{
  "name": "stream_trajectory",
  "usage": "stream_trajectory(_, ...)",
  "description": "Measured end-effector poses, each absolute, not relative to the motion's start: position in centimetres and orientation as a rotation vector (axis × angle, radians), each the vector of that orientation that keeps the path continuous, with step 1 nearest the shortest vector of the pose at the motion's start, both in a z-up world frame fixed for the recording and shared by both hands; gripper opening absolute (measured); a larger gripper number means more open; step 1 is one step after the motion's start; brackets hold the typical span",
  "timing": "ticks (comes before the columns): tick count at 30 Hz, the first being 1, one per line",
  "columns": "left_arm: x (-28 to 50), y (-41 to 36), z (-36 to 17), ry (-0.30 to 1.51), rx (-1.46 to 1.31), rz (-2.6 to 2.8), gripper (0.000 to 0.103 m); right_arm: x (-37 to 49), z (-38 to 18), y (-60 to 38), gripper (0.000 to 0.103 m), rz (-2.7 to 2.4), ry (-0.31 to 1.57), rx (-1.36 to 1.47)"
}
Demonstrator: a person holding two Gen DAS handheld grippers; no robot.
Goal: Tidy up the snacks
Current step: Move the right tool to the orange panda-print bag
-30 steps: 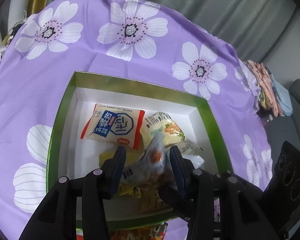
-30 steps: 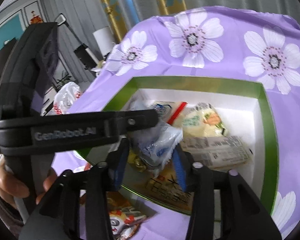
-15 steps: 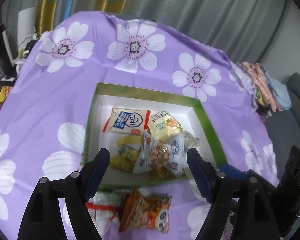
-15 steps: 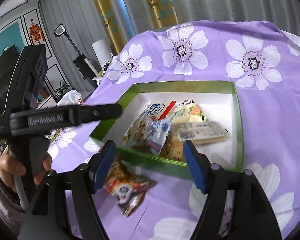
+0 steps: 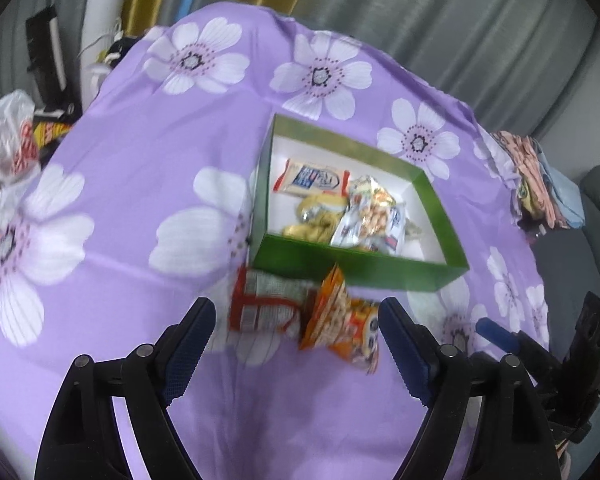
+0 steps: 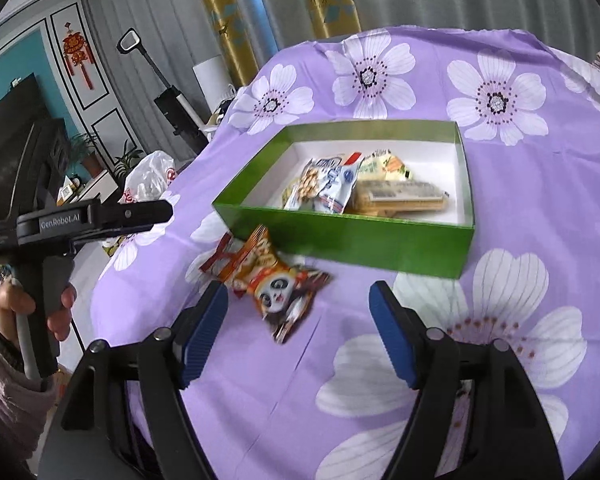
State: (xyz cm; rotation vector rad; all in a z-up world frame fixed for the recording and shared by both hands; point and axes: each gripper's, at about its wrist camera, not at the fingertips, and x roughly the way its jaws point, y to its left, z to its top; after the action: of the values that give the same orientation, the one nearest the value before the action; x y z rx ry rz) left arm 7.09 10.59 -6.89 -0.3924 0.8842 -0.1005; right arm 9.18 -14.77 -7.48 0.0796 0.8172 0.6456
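Observation:
A green box sits on the purple flowered cloth and holds several snack packets, among them a blue-and-white packet and a clear nut packet. In front of the box lie an orange panda packet and a red-and-white packet. My left gripper hovers above these two with its jaws opening and nothing gripped. My right gripper stands open and empty just short of the panda packet.
A hand holds the left gripper's handle at the left. A white plastic bag lies past the table's left edge. Folded cloths sit at the right edge. A stick vacuum stands beyond the table.
Both grippers let go of packets inside the box, opened wide and pulled back toward me. The two packets on the cloth in front of the box came into view.

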Motion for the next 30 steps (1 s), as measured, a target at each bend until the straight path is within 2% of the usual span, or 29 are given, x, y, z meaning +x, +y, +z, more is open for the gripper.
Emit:
stream_trajectory(17, 3.5, 6.9, -8.4, 0.917, -0.281, -0.111, 0.084, 6.4, -9.4, -13.3, 0.074, 0.672, 0.885, 0.077)
stream_trajectory(20, 3.4, 6.9, -8.5, 0.918, -0.281, -0.119, 0.084, 6.4, -9.4, -12.9, 0.08, 0.671, 0.885, 0.07)
stream_trajectory(30, 3.7, 7.4, -9.0, 0.92, -0.294, -0.12, 0.088, 6.8, -9.9, -11.4, 0.086, 0.679, 0.902, 0.047)
